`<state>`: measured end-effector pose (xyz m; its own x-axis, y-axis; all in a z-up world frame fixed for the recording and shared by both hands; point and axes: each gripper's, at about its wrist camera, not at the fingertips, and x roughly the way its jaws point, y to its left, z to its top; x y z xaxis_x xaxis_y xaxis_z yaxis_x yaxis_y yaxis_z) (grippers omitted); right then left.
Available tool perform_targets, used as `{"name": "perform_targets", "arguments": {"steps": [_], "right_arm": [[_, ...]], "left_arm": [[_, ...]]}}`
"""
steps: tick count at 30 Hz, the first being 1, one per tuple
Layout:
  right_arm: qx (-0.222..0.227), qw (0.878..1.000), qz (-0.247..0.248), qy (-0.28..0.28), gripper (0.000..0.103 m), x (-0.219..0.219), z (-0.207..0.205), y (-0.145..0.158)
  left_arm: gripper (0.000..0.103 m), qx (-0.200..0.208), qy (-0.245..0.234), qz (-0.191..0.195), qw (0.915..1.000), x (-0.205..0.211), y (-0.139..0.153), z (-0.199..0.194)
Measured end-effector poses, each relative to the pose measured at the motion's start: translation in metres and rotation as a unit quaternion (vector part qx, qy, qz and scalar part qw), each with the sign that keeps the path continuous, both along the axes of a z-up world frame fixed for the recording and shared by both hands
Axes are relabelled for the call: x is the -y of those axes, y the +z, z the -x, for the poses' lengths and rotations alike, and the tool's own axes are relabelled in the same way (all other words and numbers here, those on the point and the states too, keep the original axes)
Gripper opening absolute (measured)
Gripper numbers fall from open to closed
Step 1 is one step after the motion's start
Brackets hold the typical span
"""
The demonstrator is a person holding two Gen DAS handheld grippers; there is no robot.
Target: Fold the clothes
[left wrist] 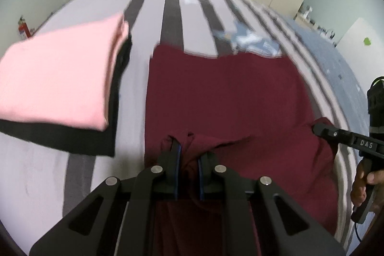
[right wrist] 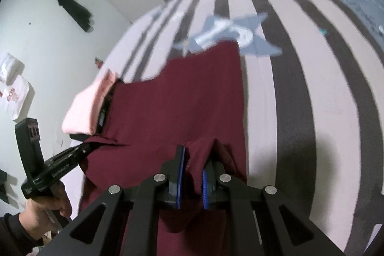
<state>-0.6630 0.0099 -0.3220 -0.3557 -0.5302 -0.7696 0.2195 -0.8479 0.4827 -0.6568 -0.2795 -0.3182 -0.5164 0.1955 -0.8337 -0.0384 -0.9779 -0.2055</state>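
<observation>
Your left gripper (left wrist: 188,155) and right gripper (right wrist: 195,160) each pinch a near corner of the maroon garment (left wrist: 223,97), which stretches flat away from you across the striped bedsheet (left wrist: 172,11), beside the folded pink-and-black stack (left wrist: 60,78).

Your maroon garment (left wrist: 223,97) lay spread flat on striped bed, near edge bunched and lifted; folded pink garment (left wrist: 60,78) sat stacked atop black one (left wrist: 72,138) beside it.

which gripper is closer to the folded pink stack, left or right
Left. The left gripper grips the maroon garment on its side nearest the pink stack; the right gripper pinches the garment's far side.
</observation>
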Motion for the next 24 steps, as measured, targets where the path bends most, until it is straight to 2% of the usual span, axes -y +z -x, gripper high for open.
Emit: {"name": "perform_targets", "arguments": {"steps": [2,5,6,7,9,11,14,15,16,18,19,24], "right_arm": [[0.001,1.000,0.009,0.002,0.017,-0.004,-0.003,-0.002],[-0.004,1.000,0.025,0.004,0.026,-0.012,-0.011,0.002],[-0.010,1.000,0.023,0.002,0.038,-0.015,-0.016,0.006],[-0.020,1.000,0.021,0.000,0.047,-0.020,-0.023,0.010],[-0.037,0.999,0.022,0.000,0.048,-0.029,-0.036,0.018],[-0.040,0.999,0.023,0.008,0.048,-0.031,-0.048,0.023],[-0.070,0.997,-0.007,0.043,0.048,-0.021,-0.072,0.031],[-0.075,0.995,-0.020,0.058,0.048,-0.015,-0.080,0.031],[-0.075,0.994,-0.026,0.071,0.048,-0.009,-0.085,0.029],[-0.067,0.993,-0.029,0.087,0.048,0.003,-0.092,0.023],[-0.064,0.993,-0.028,0.095,0.048,0.011,-0.094,0.020],[-0.065,0.989,-0.036,0.130,0.048,0.043,-0.083,0.010]], "left_arm": [[0.012,-0.008,0.008,-0.023,0.9997,0.006,0.004,-0.005],[0.020,-0.033,0.013,-0.038,0.9987,0.009,0.019,-0.021],[0.029,-0.044,0.019,-0.045,0.9978,0.012,0.025,-0.028],[0.045,-0.053,0.029,-0.056,0.9966,0.016,0.030,-0.035],[0.064,-0.064,0.047,-0.073,0.9942,0.025,0.037,-0.048],[0.064,-0.071,0.052,-0.074,0.9934,0.029,0.042,-0.060],[0.063,-0.084,0.021,-0.052,0.9948,0.019,0.047,-0.078],[0.059,-0.080,0.007,-0.045,0.9958,0.012,0.047,-0.082],[0.050,-0.072,-0.008,-0.038,0.9967,0.003,0.045,-0.084],[0.038,-0.067,-0.018,-0.034,0.9970,-0.007,0.042,-0.075],[0.035,-0.067,-0.021,-0.034,0.9970,-0.010,0.041,-0.069],[0.035,-0.063,-0.032,-0.034,0.9969,-0.028,0.036,-0.039]]}}
